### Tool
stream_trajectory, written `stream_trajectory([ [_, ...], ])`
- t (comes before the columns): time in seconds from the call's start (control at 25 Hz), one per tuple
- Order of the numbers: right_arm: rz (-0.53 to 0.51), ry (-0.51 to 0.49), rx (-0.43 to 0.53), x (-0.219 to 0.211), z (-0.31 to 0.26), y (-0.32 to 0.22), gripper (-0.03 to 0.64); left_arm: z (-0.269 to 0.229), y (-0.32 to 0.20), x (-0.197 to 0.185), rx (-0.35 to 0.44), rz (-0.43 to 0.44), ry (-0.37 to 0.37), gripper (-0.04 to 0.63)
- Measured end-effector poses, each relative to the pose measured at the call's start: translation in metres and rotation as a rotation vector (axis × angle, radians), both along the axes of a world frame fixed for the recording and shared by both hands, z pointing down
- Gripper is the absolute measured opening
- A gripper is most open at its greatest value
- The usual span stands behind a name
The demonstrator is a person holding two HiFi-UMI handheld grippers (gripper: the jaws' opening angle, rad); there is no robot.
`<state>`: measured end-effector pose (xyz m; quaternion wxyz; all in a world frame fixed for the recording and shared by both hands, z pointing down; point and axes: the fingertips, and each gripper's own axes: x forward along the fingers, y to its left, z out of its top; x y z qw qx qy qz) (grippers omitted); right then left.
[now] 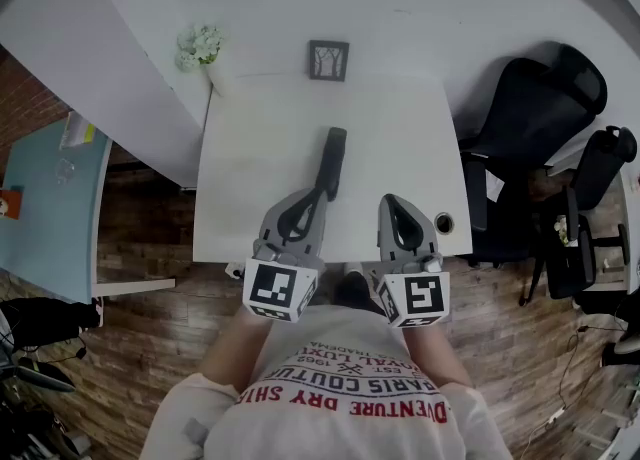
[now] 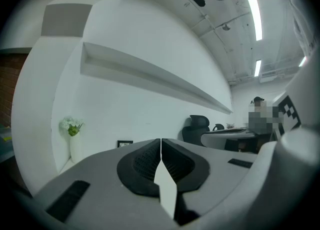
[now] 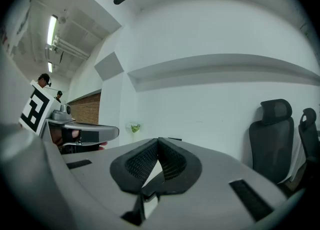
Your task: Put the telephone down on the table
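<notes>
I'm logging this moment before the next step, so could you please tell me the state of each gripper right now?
Left gripper: closed, nothing between its jaws.
Right gripper: closed, nothing between its jaws.

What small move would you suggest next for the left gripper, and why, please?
Probably draw the left gripper back toward the person, clear of the telephone. The telephone already seems to lie on the white table, just beyond that gripper's tips, and its jaws are shut with nothing between them, so the task looks done.
</notes>
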<state>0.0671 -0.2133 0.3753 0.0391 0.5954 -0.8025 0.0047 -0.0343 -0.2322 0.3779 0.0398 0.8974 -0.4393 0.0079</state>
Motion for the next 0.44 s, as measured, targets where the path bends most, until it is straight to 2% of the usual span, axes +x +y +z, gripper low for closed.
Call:
stream_trajectory([
  [0.44, -0.038, -0.002, -0.004, -0.006, 0.003, -0.008, 0.025, 0.005, -0.012, -0.002, -0.025, 0.003, 0.001, 0.025],
])
